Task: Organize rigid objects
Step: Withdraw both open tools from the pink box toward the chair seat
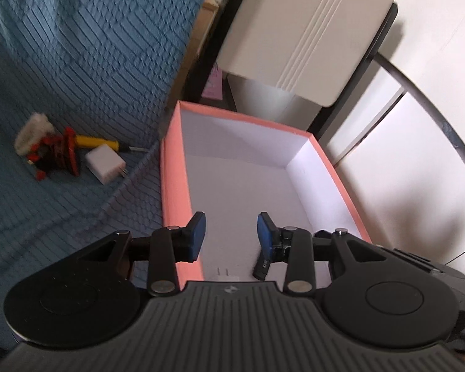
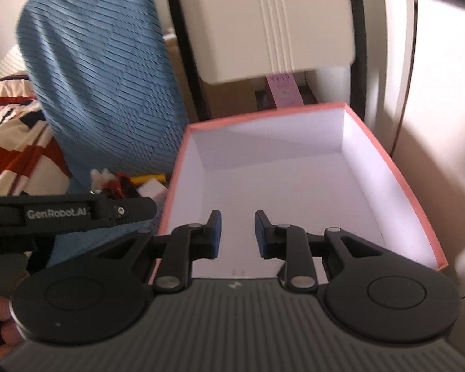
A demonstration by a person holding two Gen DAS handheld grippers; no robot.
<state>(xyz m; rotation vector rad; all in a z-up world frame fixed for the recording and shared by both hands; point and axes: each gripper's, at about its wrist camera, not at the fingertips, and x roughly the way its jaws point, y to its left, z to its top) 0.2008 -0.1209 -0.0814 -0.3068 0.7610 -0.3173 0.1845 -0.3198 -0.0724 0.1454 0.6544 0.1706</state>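
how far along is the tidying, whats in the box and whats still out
Barely started. In the pink box, a small white plug and a black item already lie at its near end. Both the left gripper and right gripper are empty. The white charger, yellow-handled tool and red toy remain on the blue cover.

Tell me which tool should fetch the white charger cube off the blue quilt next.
Left, probably. The white charger cube lies on the blue quilted cover, left of the pink-rimmed cardboard box. The left tool is empty and nearer that side; the right tool sits further right.
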